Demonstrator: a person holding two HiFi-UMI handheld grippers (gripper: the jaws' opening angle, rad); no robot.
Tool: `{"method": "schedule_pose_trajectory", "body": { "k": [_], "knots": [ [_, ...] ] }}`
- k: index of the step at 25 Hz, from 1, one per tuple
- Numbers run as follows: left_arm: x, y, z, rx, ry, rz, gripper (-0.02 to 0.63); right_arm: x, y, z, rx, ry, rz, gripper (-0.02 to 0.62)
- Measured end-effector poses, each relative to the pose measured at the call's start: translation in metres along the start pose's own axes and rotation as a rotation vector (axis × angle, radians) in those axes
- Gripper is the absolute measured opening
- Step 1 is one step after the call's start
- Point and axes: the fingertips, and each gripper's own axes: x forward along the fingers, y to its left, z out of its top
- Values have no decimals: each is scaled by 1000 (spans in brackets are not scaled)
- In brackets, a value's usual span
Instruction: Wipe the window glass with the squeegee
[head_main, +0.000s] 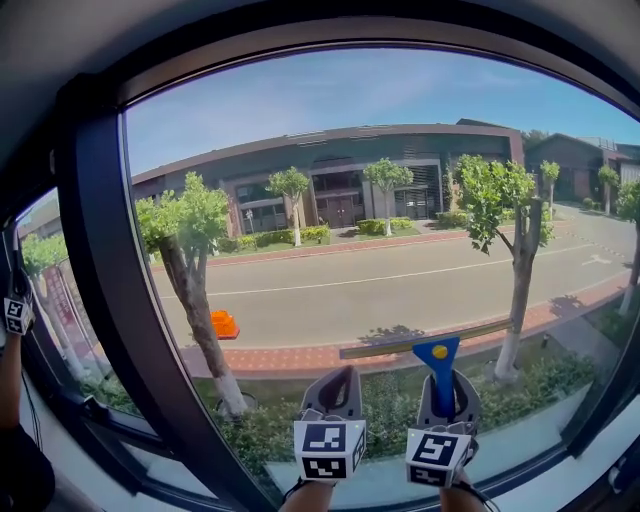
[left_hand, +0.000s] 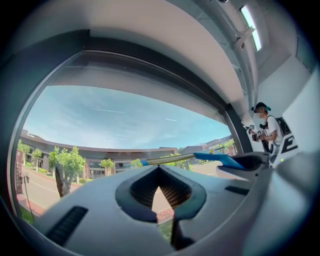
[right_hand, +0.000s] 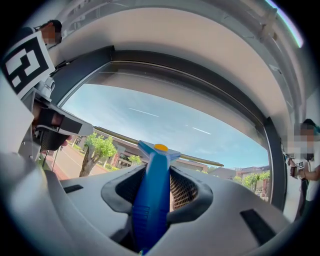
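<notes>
Squeegee (head_main: 437, 352) has blue handle, long yellowish blade, held by right tool (head_main: 446, 386).

Squeegee (head_main: 437, 360) has a blue handle with a yellow dot at the top and a long, thin, brass-coloured blade. The handle stands upright, clamped in the right claw (right_hand: 157, 182). The blade sits low on the glass (head_main: 350, 200), tilted up to the right. The glass looks clear.
</notes>
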Motion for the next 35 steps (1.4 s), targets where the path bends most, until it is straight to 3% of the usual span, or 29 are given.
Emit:
{"method": "schedule_pose_trajectory", "body": {
  "k": [14,24,35],
  "knots": [
    [-18,6,-16,-17,52,78,0,-4,6,-40,-123,65,30,140],
    [-44,4,-17,-2,80,122,0,-8,8,-54,-118,117,40,141],
    [-79,31,-22,20,110,206,0,-6,7,-59,-116,93,33,141]
  ]
}}
